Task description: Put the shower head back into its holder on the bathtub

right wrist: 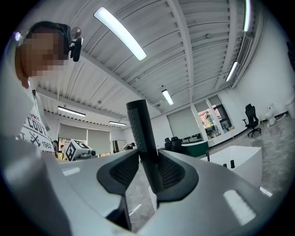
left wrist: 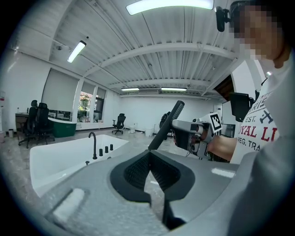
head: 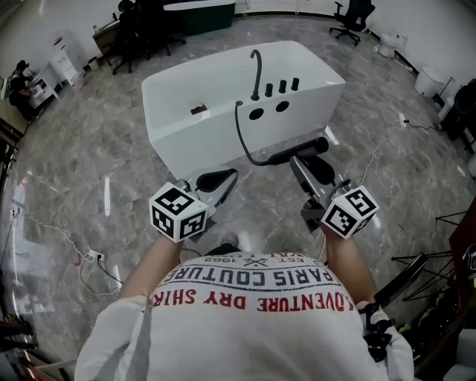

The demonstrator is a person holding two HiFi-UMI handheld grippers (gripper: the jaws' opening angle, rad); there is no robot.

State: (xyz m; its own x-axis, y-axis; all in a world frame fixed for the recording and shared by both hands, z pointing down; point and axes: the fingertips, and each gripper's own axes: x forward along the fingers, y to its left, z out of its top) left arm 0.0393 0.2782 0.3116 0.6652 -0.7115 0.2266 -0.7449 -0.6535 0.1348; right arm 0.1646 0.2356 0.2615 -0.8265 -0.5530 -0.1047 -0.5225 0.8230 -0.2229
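A white bathtub (head: 223, 130) stands on the marble floor in front of me, with a black curved faucet (head: 256, 71), three black knobs (head: 282, 86) and two dark round openings (head: 256, 114) on its near ledge. A black hose (head: 249, 149) runs from the ledge to the black stick-shaped shower head (head: 301, 149). My right gripper (head: 306, 160) is shut on the shower head (right wrist: 142, 133), which points up between the jaws. My left gripper (head: 216, 181) is shut and empty, held level beside the right one. From the left gripper view (left wrist: 150, 173) the shower head (left wrist: 168, 123) shows right of the tub (left wrist: 55, 161).
Office chairs (head: 351, 16) and desks stand along the far walls. Cables and a power strip (head: 88, 257) lie on the floor at left; another cable (head: 383, 141) runs at right. A tripod (head: 416, 264) stands near my right side. A green tub (left wrist: 62, 126) sits far back.
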